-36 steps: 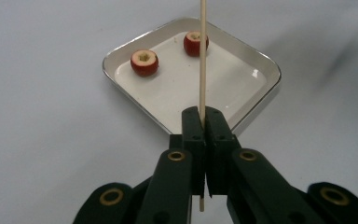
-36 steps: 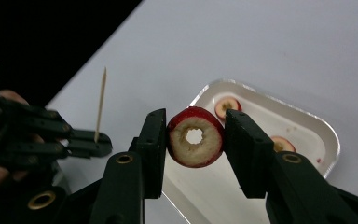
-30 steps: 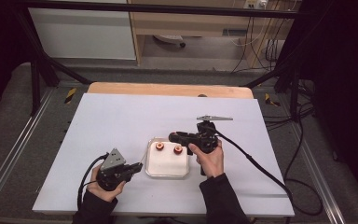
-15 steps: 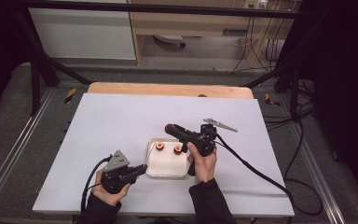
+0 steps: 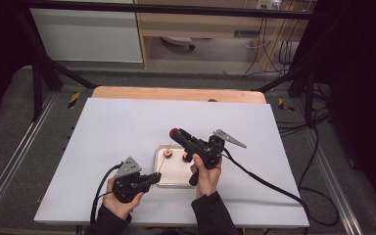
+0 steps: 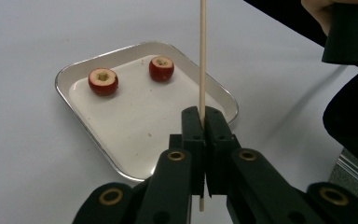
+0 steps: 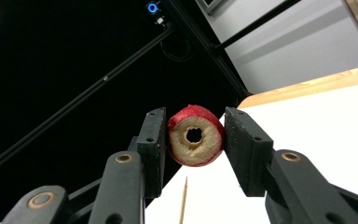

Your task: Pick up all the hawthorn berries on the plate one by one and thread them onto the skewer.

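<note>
My left gripper is shut on a thin wooden skewer that points up and away over a small metal tray. Two red cored fruit pieces lie at the tray's far end. In the high view the left gripper sits at the tray's near left corner. My right gripper is shut on a third red cored fruit piece, with its hole facing the camera. It is raised and tilted above the tray's far side. The skewer tip shows below it.
The tray rests near the front middle of a white tabletop with a wooden strip along the far edge. Cables trail from both grippers; the right one runs across the table's right side. Dark frame posts and floor surround the table.
The right gripper has lifted off the tray with the fruit piece and tilted upward. The left gripper with the skewer has moved right, up to the tray's near left corner.
</note>
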`<state>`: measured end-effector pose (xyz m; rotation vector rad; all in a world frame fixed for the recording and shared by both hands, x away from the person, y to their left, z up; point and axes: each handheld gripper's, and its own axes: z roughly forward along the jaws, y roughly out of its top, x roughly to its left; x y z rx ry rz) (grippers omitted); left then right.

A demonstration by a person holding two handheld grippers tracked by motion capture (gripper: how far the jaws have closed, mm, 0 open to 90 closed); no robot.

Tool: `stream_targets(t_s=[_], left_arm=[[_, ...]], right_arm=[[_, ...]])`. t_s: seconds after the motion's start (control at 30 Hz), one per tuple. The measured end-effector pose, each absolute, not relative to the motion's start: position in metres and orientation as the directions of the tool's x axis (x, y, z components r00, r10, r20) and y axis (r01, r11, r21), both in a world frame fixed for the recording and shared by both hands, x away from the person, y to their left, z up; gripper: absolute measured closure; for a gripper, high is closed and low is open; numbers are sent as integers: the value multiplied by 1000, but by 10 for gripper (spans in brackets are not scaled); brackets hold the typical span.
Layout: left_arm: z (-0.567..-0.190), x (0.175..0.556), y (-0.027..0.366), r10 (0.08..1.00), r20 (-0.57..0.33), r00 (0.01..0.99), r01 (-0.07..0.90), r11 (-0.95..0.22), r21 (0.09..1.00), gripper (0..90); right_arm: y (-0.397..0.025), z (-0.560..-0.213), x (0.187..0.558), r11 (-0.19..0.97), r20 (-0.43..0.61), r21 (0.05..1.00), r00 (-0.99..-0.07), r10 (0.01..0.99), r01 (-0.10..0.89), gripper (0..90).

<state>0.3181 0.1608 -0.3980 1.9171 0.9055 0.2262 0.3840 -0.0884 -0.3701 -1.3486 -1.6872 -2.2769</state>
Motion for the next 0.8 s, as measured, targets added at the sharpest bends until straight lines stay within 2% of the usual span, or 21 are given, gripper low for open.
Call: stream_targets(t_s=[0.33, 0.8], left_arm=[[-397, 318, 161, 677, -221, 702, 498, -245, 832, 882], [-398, 319, 161, 679, -222, 699, 501, -245, 830, 882]], right_arm=[[-84, -375, 379, -438, 605, 792, -648, 463, 426, 605], [-82, -377, 378, -435, 601, 795, -653, 462, 424, 606]])
